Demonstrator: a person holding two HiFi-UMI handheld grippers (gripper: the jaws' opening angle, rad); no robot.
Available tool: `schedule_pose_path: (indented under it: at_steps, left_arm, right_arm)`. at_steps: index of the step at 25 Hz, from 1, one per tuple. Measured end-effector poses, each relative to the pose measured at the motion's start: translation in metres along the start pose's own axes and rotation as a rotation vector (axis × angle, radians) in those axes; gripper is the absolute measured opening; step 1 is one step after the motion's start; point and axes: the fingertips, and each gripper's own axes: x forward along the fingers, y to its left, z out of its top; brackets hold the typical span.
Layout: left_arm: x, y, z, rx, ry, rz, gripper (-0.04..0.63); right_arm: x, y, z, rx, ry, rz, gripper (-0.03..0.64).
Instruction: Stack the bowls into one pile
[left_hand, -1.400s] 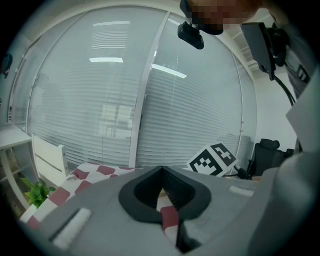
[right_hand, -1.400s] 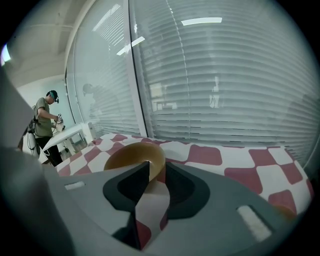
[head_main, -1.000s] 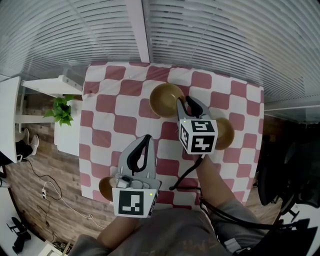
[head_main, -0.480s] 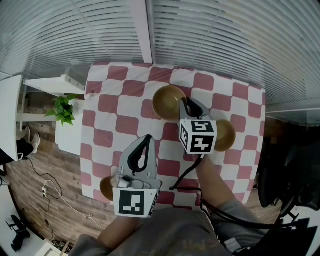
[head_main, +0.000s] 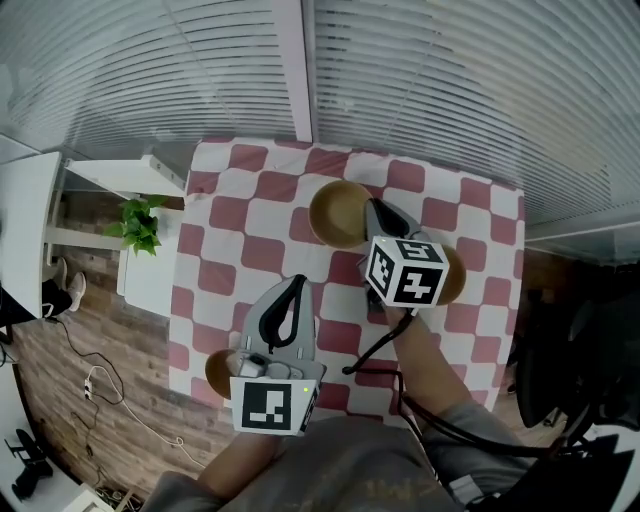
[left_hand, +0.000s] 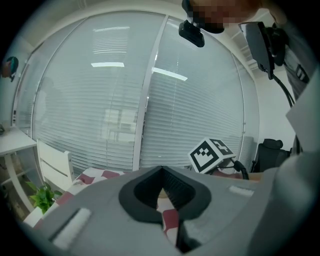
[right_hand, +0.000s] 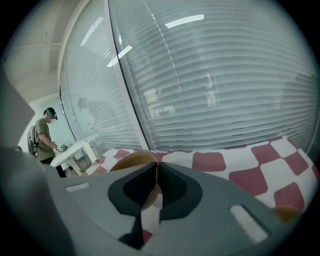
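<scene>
Three bowls on the desk (head_main: 250, 215): far bowl (head_main: 335, 215), right bowl (head_main: 456, 272), near bowl (head_main: 214, 372). Two claws: right claw (head_main: 374, 208), jaws just closing, pinches the far bowl's rim; left claw (head_main: 297, 284) closed, empty.

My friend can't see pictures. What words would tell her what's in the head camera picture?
Seen from above, the right gripper, its jaws just closing, pinches the rim of a tan bowl on a red-and-white checked table. A second bowl peeks out behind that gripper, and a third bowl sits by the shut, empty left gripper.
</scene>
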Motion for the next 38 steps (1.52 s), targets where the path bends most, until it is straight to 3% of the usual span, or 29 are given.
schedule_pose_path:
  at_steps: [8,14,21,30,38]
  left_arm:
    - [-0.042,-0.026,0.024,0.046,-0.056,0.012,0.000]
    - [-0.078,-0.045,0.049,0.077,-0.168,0.025,0.000]
    - [-0.137,-0.064,0.061,0.082,-0.192,0.071,0.000]
    - [-0.203,-0.073,0.033,0.066,-0.182,0.150,0.000]
    - [-0.264,-0.039,0.033,0.061,-0.186,0.225,0.000]
  right_arm:
    - [-0.052,0.025,0.038,-0.023,-0.092,0.049,0.041]
    - [-0.096,0.048,0.063,-0.056,-0.157,0.094,0.040]
    - [-0.152,0.070,0.045,-0.079,-0.163,0.137,0.040]
    - [-0.192,0.101,-0.025,-0.105,-0.089,0.195,0.040]
    - [-0.200,0.164,-0.054,-0.126,-0.061,0.251,0.040]
